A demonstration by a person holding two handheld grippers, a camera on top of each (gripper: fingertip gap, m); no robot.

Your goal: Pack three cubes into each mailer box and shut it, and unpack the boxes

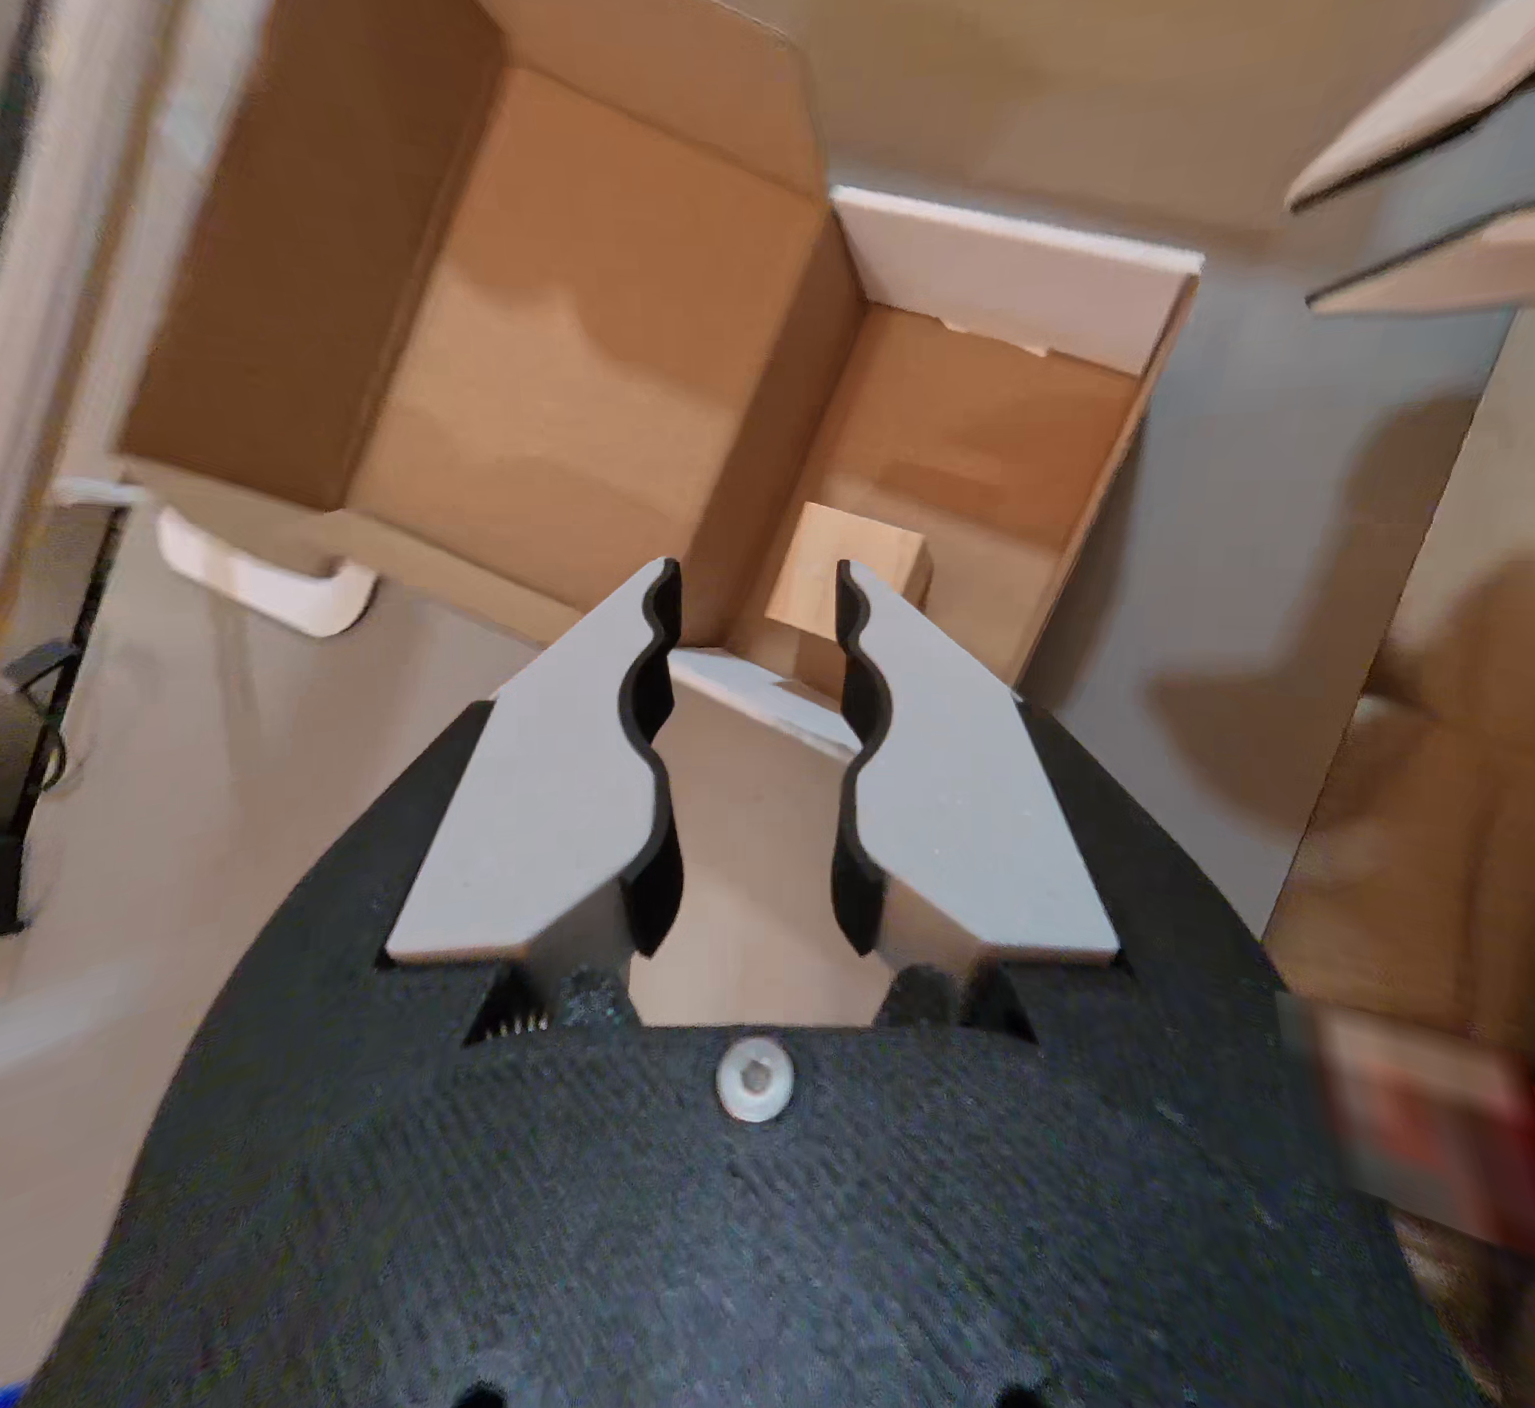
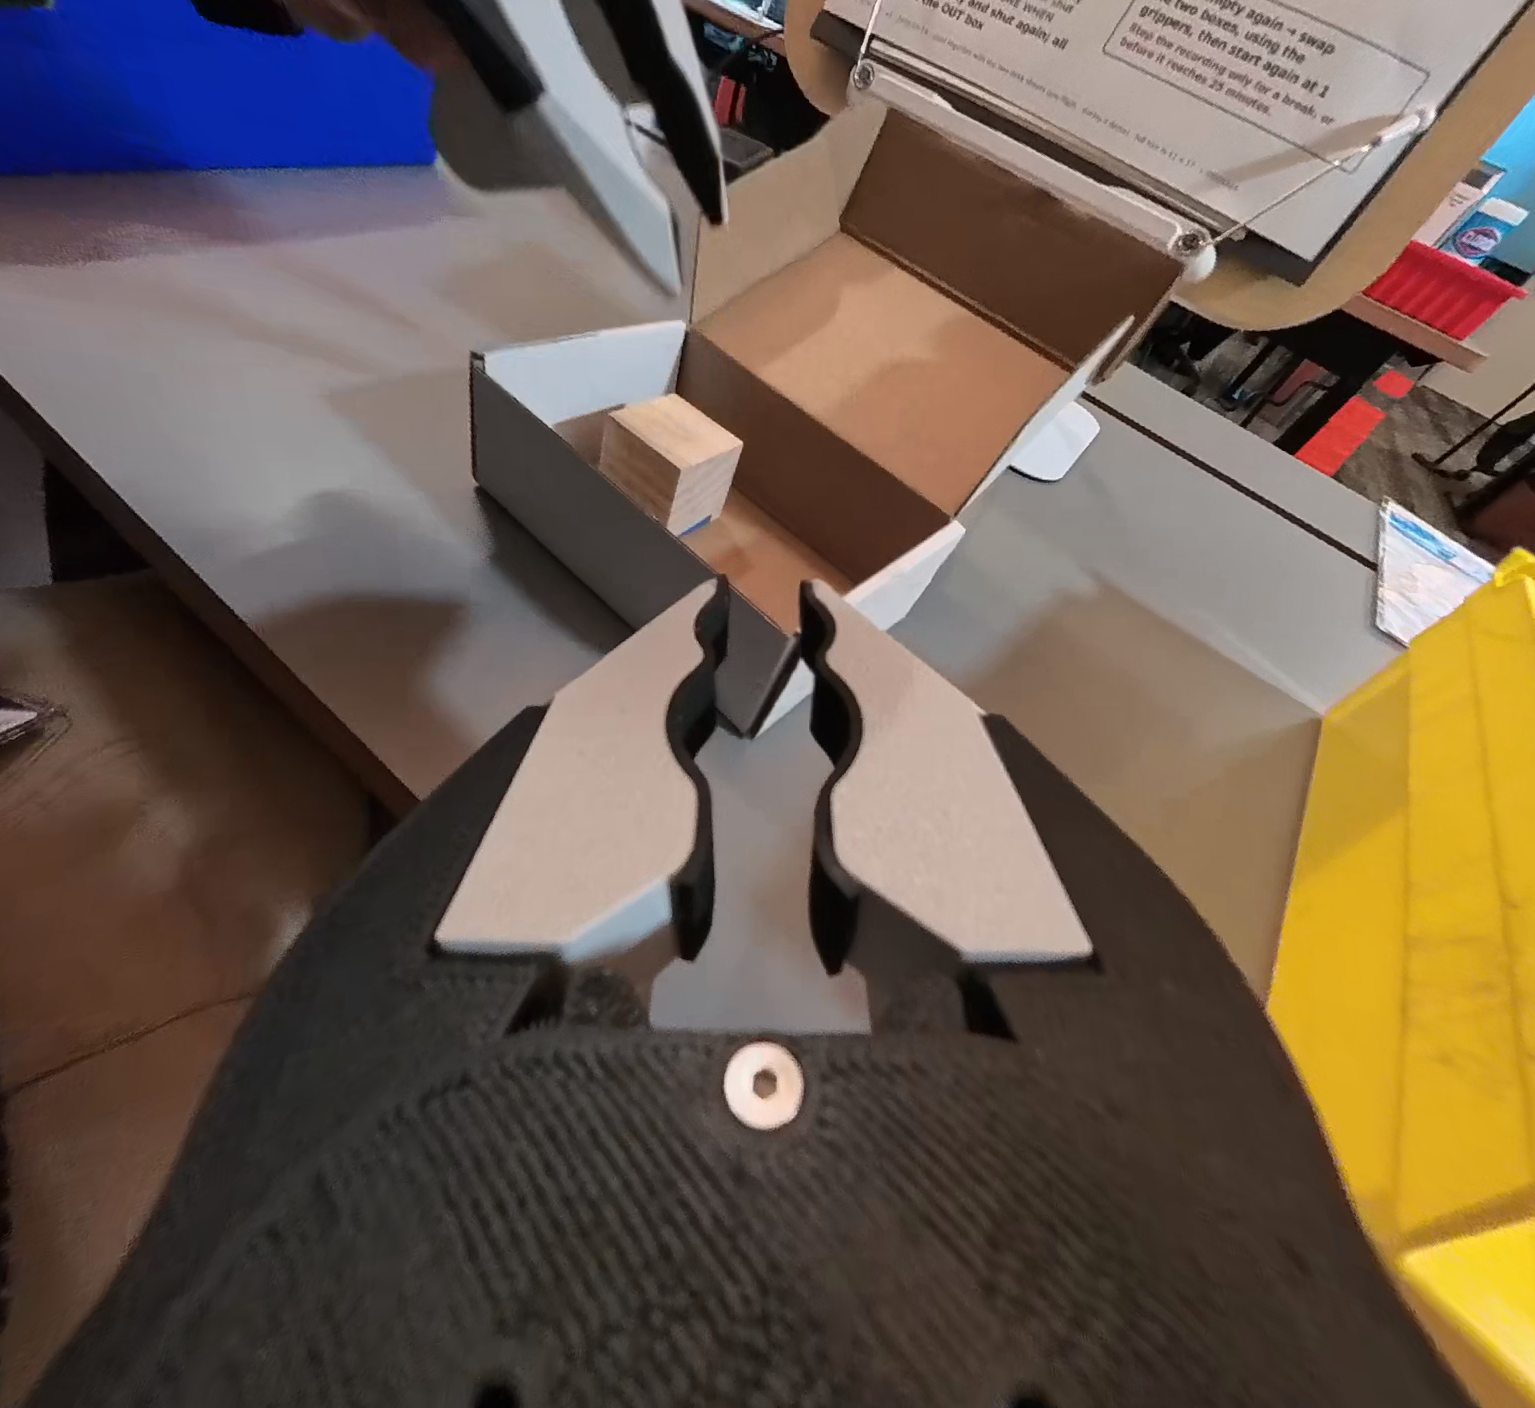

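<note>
The right gripper [image 2: 762, 625], fingers narrowly apart and holding nothing, hovers at the near corner of the open mailer box [image 2: 573, 504]. One wooden cube [image 2: 669, 464] sits inside against its left wall, lower part hidden. Above, the left gripper [image 1: 757, 604], also empty and slightly parted, appears blurred. A yellow bin [image 2: 1429, 911] crowds the table's [image 2: 274, 388] right edge.

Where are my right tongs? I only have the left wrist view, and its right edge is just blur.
Observer: The right tongs are open and empty, pointing at the mailer box's near corner.
Operator: Anything beside them?
Observer: A yellow bin stands on their right.
Operator: Any marking on the cube?
Observer: The cube shows a small blue patch at its lower corner.
</note>
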